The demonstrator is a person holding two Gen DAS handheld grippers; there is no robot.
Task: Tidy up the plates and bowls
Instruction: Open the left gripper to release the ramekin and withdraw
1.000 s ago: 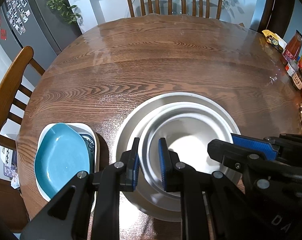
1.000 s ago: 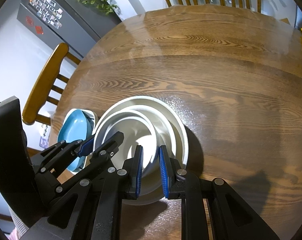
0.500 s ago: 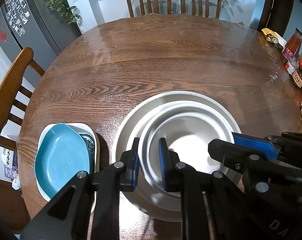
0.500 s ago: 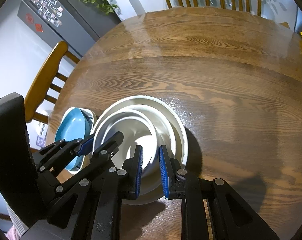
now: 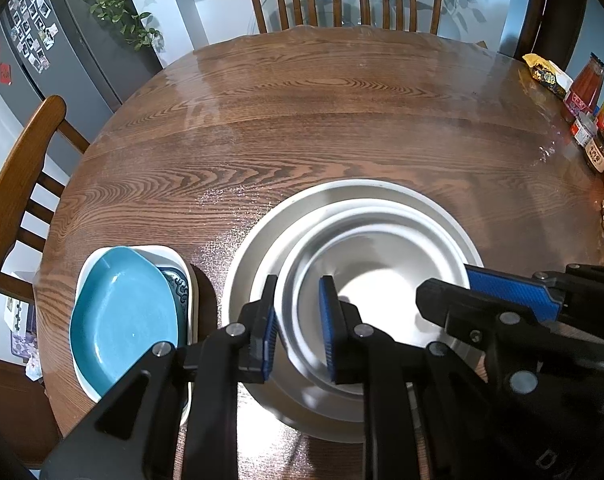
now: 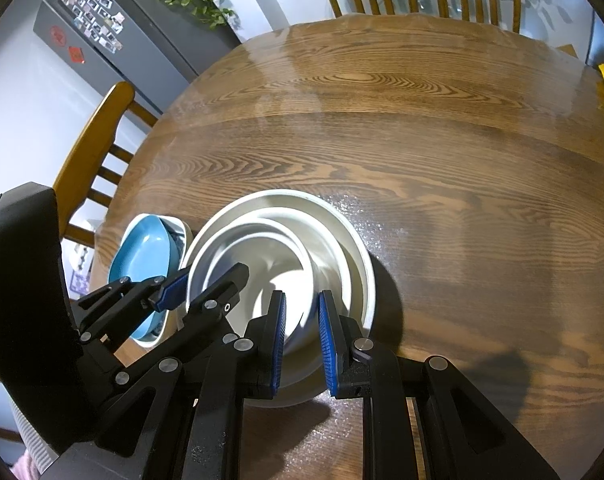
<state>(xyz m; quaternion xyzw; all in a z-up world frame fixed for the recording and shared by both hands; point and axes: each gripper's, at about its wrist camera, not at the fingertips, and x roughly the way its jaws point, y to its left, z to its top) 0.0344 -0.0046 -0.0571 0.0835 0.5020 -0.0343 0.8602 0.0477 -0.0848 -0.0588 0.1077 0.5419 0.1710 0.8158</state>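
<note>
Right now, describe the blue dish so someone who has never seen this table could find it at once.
On the round wooden table, look at the near-left edge beside the stack of white bowls. The blue dish lies inside a white rectangular dish. It is the only solid blue, oval piece; its neighbours are white.

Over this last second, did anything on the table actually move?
Almost nothing. The left gripper and right gripper stay straddling opposite rims of the inner white ceramic bowl; nothing was released. The stacked white bowls and the oval blue dish lie as before.
</note>
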